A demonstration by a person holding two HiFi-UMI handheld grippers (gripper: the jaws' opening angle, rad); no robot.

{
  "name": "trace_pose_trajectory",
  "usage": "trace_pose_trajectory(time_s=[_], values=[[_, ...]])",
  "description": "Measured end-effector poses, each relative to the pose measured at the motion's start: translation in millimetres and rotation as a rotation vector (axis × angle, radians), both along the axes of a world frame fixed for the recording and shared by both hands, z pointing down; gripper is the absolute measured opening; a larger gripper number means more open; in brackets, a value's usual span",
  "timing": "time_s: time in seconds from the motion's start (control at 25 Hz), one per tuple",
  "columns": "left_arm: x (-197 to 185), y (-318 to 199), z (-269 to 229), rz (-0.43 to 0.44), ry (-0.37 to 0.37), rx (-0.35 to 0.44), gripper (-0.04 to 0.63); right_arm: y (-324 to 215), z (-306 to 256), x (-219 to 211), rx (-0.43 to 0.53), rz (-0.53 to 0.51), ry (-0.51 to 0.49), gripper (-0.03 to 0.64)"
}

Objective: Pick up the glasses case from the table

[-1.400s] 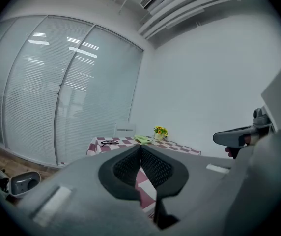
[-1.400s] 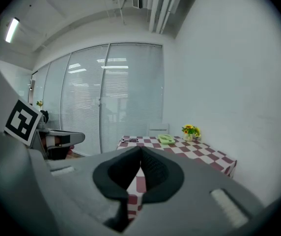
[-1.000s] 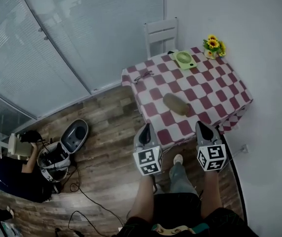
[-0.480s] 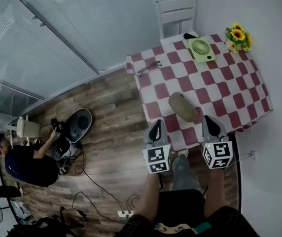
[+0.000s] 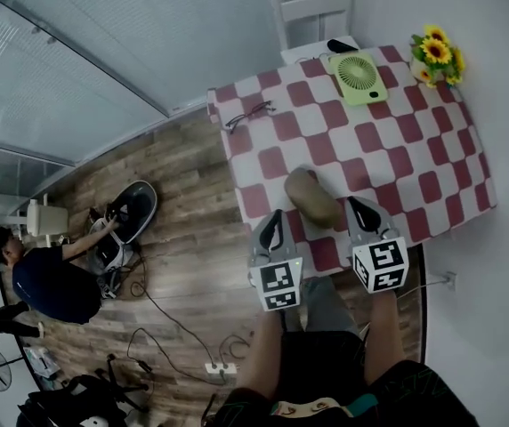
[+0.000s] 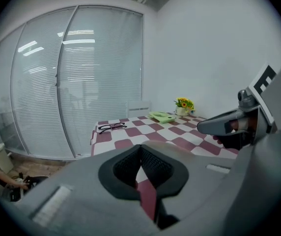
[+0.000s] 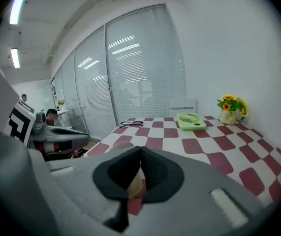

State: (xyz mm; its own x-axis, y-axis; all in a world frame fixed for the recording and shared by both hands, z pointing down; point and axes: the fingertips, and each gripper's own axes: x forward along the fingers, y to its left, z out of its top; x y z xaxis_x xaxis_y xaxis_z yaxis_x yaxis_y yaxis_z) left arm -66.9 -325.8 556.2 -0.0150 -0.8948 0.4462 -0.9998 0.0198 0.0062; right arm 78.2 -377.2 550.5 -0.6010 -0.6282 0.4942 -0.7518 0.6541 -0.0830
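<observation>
No legible text, brand, number or sign found. Left cube point(image 5: 278, 285) and right cube point(image 5: 380, 266) bear black-and-white square marker patterns only; no characters.

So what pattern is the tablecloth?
Red and white checks. The tablecloth shows best in the head view.
</observation>
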Motion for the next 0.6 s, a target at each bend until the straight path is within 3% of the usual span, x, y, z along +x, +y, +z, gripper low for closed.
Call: trace_pose_trajectory(time_s=[0.16, 0.24, 0.44, 0.6], values=[[-2, 3, 10, -0.052, 0.016, -0.019, 0.011, -3, 13, -16, -0.045, -0.107, 0.027, 0.006], [-8, 3, 13, -0.07, 0.022, -0.023, 0.011, -3, 22, -29, -0.086, -0.174, 0.05, 0.104], [-26, -6, 22, -0.11, 0.05, -0.033, 0.011, 0, 44, -59, -0.218, -0.32, 0.119, 0.252], [-30, -16, 28, -0.103, 0.067, -0.042, 0.011, 2, 57, -72, -0.291, -0.382, 0.181, 0.311]])
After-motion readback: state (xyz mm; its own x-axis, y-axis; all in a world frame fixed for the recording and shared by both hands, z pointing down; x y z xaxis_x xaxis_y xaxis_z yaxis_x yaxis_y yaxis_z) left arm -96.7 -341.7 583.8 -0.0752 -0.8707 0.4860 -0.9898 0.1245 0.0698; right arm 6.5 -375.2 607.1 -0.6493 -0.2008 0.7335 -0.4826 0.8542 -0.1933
